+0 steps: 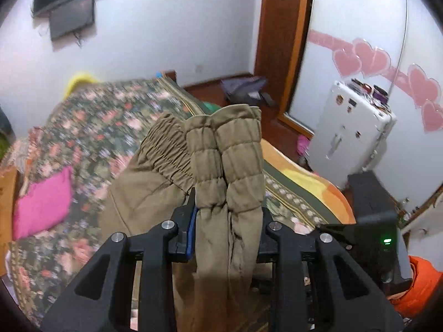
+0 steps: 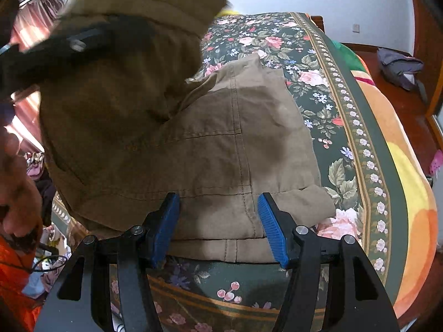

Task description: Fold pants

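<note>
Left wrist view: the left gripper (image 1: 228,221) has its fingers closed on the two gathered, elastic-ribbed cuffs (image 1: 224,155) of the olive-brown cotton pants (image 1: 144,193). Both leg ends stand bunched together above the jaws, and the rest of the legs drops below them. Beyond, the ruched waistband (image 1: 169,149) and the seat of the pants lie on the bed with the dark floral bedspread (image 1: 91,138), to the left of the cuffs. A pink square cushion (image 1: 41,204) sits on the near left of the bed.

In the right wrist view the right gripper (image 2: 218,227) hangs just over the near edge of the pants' lower layer, which is spread flat on the floral bedspread (image 2: 318,88). Its blue ribbed fingers (image 2: 272,229) stand apart with the hem seen between them, and nothing is pinched; the pads do not press the cloth. On the left of this view the lifted fabric sits high and blurred, with the left gripper's dark body across it.

As a judgement, the fold is about halfway done: the legs already seem laid one on the other lengthwise, and the cuff end is raised over the body of the garment, apparently for a fold toward the waistband. Left to do: lay the cuffs down near the waistband, let go, smooth the stack, and perhaps make one more fold for a compact bundle.
</note>
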